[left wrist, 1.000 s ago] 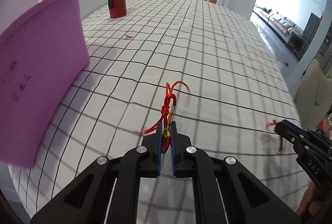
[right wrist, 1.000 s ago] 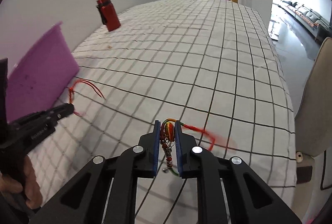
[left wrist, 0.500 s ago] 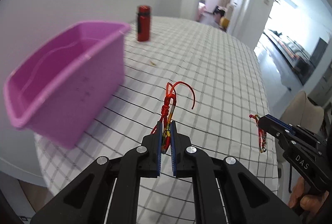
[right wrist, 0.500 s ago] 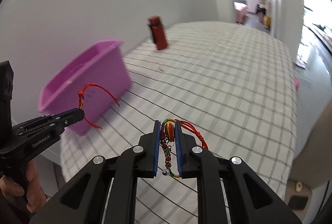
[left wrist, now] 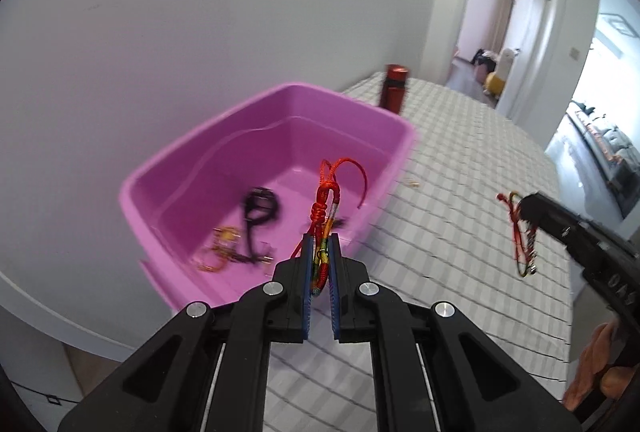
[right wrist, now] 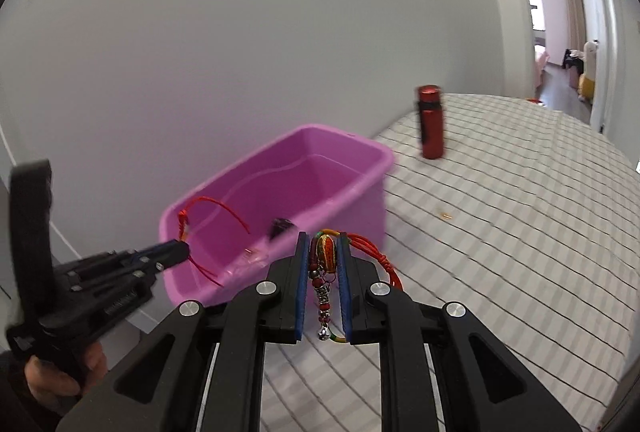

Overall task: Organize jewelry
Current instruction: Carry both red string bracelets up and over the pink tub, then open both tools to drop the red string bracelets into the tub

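My left gripper is shut on a red knotted cord bracelet whose loops stand up above the blue pads. It hangs over the near wall of a purple plastic bin that holds several pieces of jewelry. My right gripper is shut on a multicoloured beaded bracelet with a bead string and small bell dangling between the fingers. It floats above the checked tablecloth, to the right of the bin. Each gripper shows in the other's view, left gripper and right gripper.
A red metal bottle stands on the cloth beyond the bin, by the white wall. A small gold piece lies loose on the cloth right of the bin. The table edge runs just below the bin; a doorway opens at far right.
Both grippers rose from just above the tablecloth and swung left toward the bin, each still carrying its bracelet. The bin's inside and its contents have come into view.
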